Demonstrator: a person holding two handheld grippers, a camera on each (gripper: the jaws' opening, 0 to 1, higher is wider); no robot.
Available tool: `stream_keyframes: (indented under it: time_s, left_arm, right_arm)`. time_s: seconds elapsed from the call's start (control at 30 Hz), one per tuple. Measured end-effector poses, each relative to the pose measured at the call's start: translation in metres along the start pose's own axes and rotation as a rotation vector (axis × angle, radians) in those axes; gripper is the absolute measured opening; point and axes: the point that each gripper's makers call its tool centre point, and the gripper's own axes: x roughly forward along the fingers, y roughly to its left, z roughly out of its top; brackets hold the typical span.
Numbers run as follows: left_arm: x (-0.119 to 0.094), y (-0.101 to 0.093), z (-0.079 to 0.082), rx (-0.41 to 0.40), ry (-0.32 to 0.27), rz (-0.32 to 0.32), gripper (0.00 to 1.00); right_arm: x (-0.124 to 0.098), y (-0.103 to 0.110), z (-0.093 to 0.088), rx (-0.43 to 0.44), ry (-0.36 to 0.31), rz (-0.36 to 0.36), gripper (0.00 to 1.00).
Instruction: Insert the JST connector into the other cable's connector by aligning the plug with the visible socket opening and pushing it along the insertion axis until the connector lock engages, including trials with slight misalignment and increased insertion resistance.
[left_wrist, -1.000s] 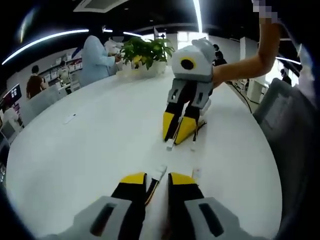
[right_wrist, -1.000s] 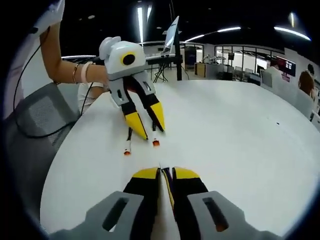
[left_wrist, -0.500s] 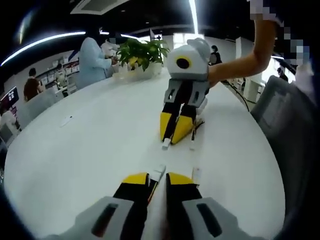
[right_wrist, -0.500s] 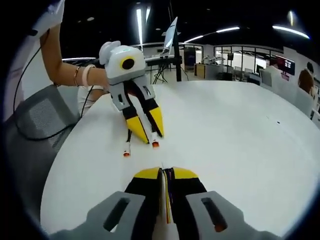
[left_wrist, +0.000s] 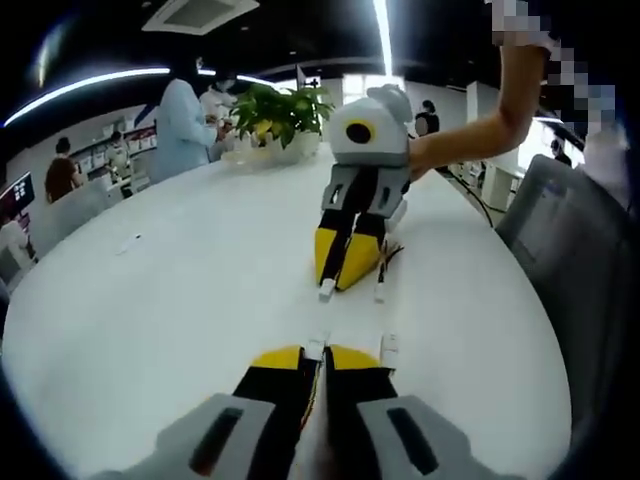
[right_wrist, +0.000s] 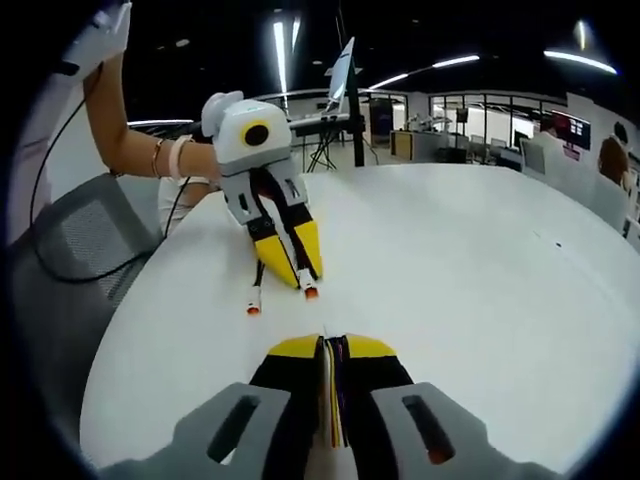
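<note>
Over the white round table (left_wrist: 150, 300), the left gripper (left_wrist: 317, 357) pinched a cable (left_wrist: 313, 372) between nearly shut jaws, its white plug (left_wrist: 316, 347) poking past the tips. The right gripper (right_wrist: 335, 345) clamped a second striped cable (right_wrist: 334, 395), its end (left_wrist: 327, 290) facing the first plug, apart. Both met near the table's edge beside a grey chair (left_wrist: 565, 250); wide bare tabletop stretched toward a potted plant (left_wrist: 280, 110).

A round white table (left_wrist: 180, 290) spans the middle of both views. In the left gripper view, a potted plant (left_wrist: 280, 112) stands at its far edge, upper centre, and a small flat white object (left_wrist: 128, 243) lies on it at middle left.
</note>
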Motion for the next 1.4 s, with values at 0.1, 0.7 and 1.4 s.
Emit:
stream_keyframes:
  time_s: [0.1, 0.7, 1.4]
  left_arm:
    - [-0.001, 0.001, 0.0, -0.015, -0.008, -0.007, 0.0]
    - [-0.002, 0.0, 0.0, -0.024, 0.011, -0.031, 0.0]
    - [-0.009, -0.004, 0.008, 0.026, 0.049, -0.065, 0.0]
  right_arm:
    - [0.0, -0.001, 0.0, -0.003, -0.005, 0.008, 0.04]
    - [-0.001, -0.004, 0.0, -0.024, -0.007, 0.018, 0.04]
    - [-0.007, -0.014, 0.01, -0.057, -0.012, 0.024, 0.03]
